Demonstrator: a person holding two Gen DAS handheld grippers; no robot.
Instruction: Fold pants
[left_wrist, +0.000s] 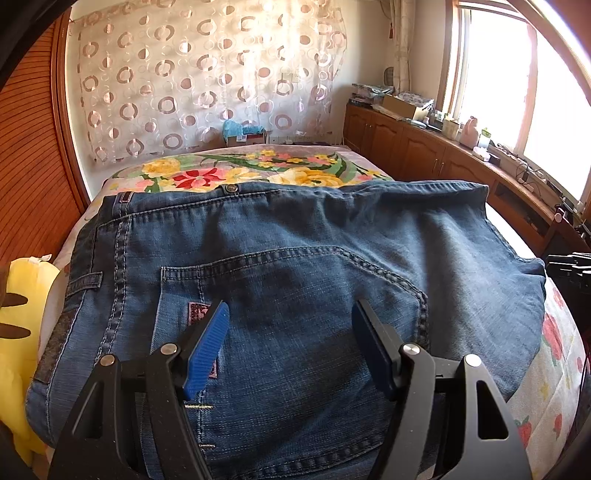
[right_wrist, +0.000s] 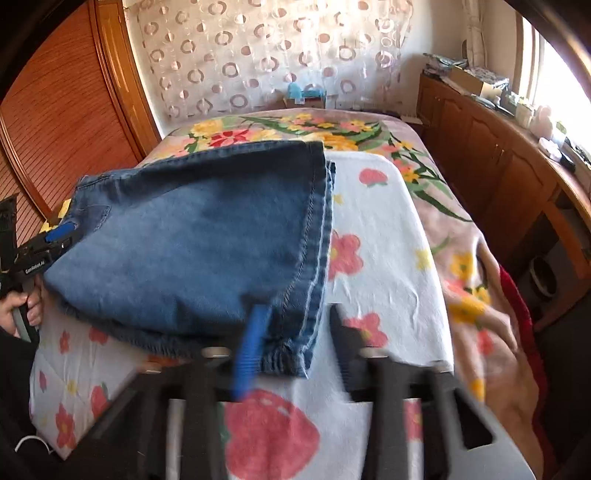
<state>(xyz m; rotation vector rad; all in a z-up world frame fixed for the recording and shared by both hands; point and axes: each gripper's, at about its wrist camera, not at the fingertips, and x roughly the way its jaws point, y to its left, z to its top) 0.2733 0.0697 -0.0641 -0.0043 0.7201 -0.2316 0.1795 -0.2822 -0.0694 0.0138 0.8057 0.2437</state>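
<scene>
Folded blue jeans (left_wrist: 295, 240) lie across the bed, with the back pocket and waistband facing up in the left wrist view. My left gripper (left_wrist: 290, 314) hovers just over the pocket, its blue pads (left_wrist: 207, 347) spread wide and nothing between them. In the right wrist view the jeans (right_wrist: 192, 240) show their stacked leg hems at the right. My right gripper (right_wrist: 295, 332) is blurred at the near hem corner. Its jaws stand apart with the corner lying between the fingers, and the pads do not press on it. The left gripper (right_wrist: 59, 232) and the hand holding it show at the far left.
A white sheet with strawberries and flowers (right_wrist: 380, 240) covers a floral blanket (left_wrist: 258, 170). A yellow plush toy (left_wrist: 22, 314) sits at the bed's left edge. Wooden cabinets (right_wrist: 480, 147) with clutter run under the window on the right. A wooden sliding door (right_wrist: 66, 103) stands on the left.
</scene>
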